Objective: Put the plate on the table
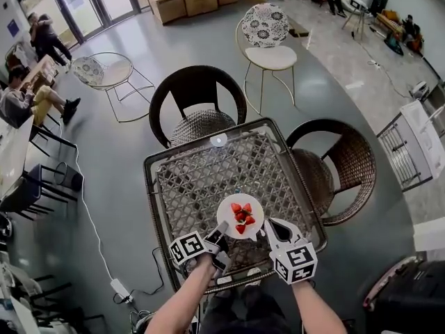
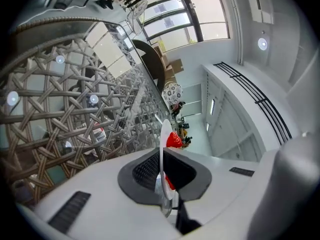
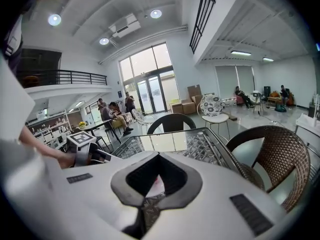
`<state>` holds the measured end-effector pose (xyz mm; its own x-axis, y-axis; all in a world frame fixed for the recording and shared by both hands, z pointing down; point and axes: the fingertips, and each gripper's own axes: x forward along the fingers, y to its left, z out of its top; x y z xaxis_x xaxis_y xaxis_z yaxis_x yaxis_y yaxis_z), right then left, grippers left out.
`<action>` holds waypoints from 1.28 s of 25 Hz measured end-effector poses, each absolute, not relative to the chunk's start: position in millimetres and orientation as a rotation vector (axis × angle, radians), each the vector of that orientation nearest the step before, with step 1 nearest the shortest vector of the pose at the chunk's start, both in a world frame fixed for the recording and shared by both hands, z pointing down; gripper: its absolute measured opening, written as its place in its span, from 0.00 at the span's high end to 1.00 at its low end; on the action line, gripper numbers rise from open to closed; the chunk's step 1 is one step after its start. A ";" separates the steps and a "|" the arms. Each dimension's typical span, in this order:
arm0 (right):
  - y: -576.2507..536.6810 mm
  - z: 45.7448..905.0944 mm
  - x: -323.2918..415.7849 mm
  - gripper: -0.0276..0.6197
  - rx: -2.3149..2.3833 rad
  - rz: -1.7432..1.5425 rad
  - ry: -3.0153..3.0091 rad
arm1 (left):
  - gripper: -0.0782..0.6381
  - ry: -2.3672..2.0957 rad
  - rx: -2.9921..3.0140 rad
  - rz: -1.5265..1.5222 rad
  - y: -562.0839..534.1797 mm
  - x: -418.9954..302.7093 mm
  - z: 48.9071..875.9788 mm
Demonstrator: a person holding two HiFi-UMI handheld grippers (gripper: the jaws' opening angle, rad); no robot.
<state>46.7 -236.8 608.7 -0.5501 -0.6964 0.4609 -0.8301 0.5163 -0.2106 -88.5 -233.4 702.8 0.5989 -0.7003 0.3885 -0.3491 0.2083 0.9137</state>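
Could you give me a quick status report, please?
Left tool shut on plate rim. Right tool closed, empty, beside plate. Plate, strawberries aboard, over table; contact unclear. Nothing in the way.

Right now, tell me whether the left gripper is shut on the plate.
Yes, its own view shows the rim of the plate clamped edge-on in the left gripper.

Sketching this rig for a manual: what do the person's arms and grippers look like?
The left gripper and right gripper are white, each carrying a cube of black-and-white square markers. Their jaws are broad and white, with dark grey ribbed pads round a V-shaped mouth. The forearms are bare, without sleeves.
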 end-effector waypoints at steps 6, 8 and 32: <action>-234.4 627.9 54.6 0.95 1.273 0.624 -2.402 | 0.87 -0.987 1.373 -0.266 -250.0 -76.3 730.4; -233.1 631.3 56.8 0.95 1.271 0.633 -2.396 | 0.87 -0.998 1.364 -0.244 -252.4 -74.2 738.3; -234.8 645.3 64.4 0.95 1.258 0.673 -2.383 | 0.87 -1.093 1.440 0.005 -266.2 -61.9 759.5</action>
<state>64.4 -234.8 645.3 -0.5375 -0.6658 0.5174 -0.8381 0.4896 -0.2407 -61.9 -266.2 759.5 0.5484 -0.5922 0.5904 -0.5973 0.2166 0.7722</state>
